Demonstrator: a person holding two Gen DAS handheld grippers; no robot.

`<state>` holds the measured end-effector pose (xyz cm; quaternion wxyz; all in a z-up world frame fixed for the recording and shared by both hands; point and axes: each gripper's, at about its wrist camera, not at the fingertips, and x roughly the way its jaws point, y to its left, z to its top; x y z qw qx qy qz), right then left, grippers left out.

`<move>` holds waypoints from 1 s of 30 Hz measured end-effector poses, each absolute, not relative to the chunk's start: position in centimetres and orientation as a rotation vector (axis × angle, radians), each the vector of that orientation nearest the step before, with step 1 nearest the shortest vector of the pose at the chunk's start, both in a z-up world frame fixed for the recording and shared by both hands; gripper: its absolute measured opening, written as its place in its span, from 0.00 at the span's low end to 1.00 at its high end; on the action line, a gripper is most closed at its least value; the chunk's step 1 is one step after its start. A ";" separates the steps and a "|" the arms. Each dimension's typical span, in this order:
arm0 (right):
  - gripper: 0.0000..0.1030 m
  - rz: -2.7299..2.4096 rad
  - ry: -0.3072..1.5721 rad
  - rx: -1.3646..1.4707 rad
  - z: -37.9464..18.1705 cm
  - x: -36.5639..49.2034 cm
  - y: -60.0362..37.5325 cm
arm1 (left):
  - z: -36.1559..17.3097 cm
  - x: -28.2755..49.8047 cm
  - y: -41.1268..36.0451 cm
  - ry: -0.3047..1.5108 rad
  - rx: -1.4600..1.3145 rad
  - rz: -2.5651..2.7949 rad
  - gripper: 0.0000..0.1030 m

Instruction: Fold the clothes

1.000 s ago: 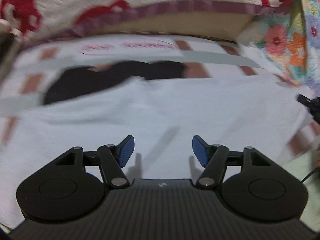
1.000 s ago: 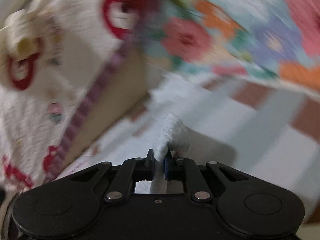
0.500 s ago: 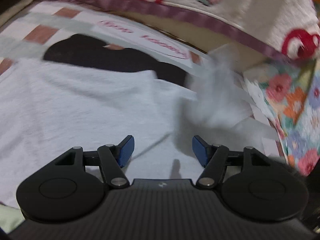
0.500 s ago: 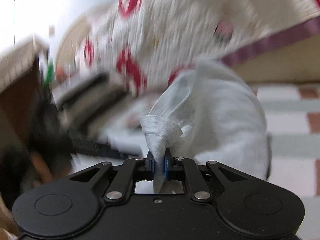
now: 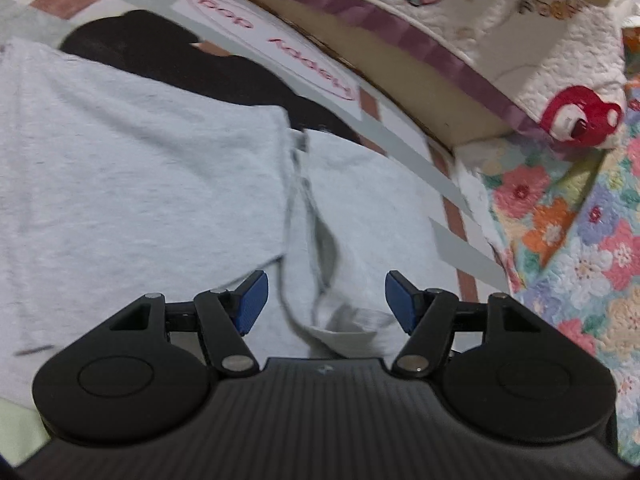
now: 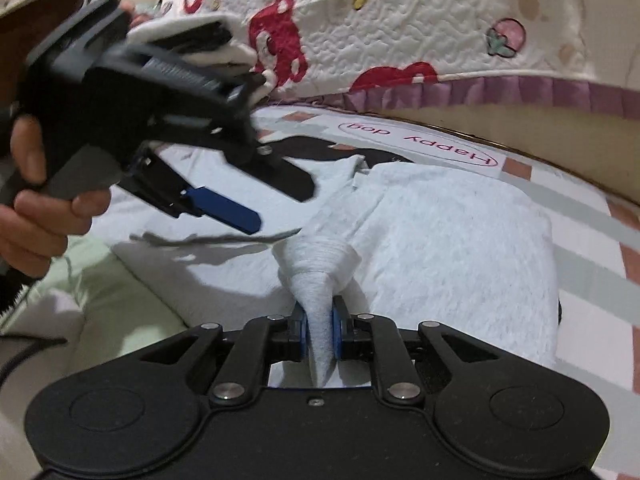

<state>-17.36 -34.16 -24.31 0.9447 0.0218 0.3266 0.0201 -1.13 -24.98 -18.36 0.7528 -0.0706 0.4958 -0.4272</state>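
A light grey garment lies spread on a checked bed sheet, with its right part folded over onto the middle. A black garment lies beyond it. My left gripper hovers open just above the fold seam, nothing between its blue pads. In the right wrist view my right gripper is shut on a bunched, twisted corner of the grey garment. The left gripper appears there too, held in a hand at the left, above the cloth.
A quilted cover with red bear prints and a purple frill runs along the far edge. A floral quilt lies at the right. The sheet bears a "Happy dog" print. Pale green bedding lies at the near left.
My right gripper has swung the gripped grey corner from the right side over onto the garment's middle. The left gripper has shifted right, toward the fold, and stays open.
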 end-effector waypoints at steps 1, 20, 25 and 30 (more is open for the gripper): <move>0.16 0.039 0.669 0.028 -24.4 -17.3 -33.9 | -18.3 -1.5 -25.3 1.073 -0.121 -0.937 0.62; 0.44 -0.002 0.593 0.376 -22.0 -24.7 -40.8 | -19.7 -2.5 -24.8 1.205 -0.228 -0.913 0.72; 0.50 -0.029 0.602 0.278 -22.1 -25.1 -40.4 | -19.0 -4.7 -27.4 1.145 -0.065 -0.895 0.75; 0.51 -0.057 0.609 0.184 -22.0 -24.9 -39.4 | -18.5 -6.2 -29.0 1.070 0.099 -0.829 0.05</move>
